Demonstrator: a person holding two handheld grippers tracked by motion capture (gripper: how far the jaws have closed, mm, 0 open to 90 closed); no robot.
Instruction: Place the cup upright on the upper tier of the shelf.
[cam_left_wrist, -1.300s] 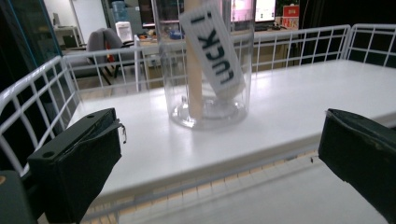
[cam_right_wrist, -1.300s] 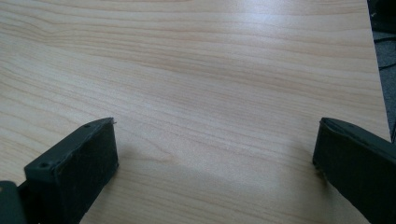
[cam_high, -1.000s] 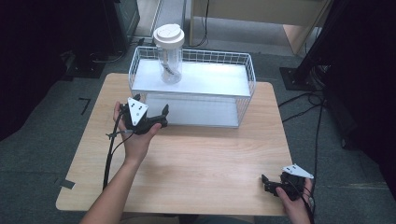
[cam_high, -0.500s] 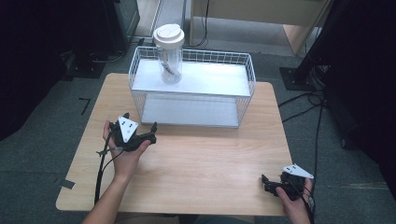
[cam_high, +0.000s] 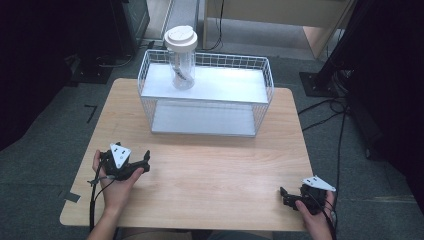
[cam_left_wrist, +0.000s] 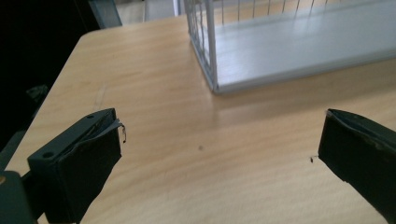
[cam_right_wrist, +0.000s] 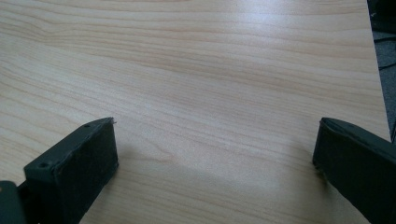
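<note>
Done: jar (cam_high: 181, 57) stands in basket (cam_high: 260, 95).
Left gripper (cam_high: 146, 162): jaws apart, empty, near table (cam_high: 210, 170) edge.
Right gripper (cam_high: 284, 196): jaws apart, empty.
Left: apparently nothing.

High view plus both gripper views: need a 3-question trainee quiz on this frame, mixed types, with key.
1. True or false: the lidded jar stands inside the wire basket, at its far left corner.
2. Multiple choice: the left gripper has its jaws (A) shut on the jar, (B) wide apart over bare table, (C) hooked on the basket.
3. Fill in: the right gripper sits near the table's near-____ corner, jaws apart, holding nothing.

Key: 1 true; 2 B; 3 right.
</note>
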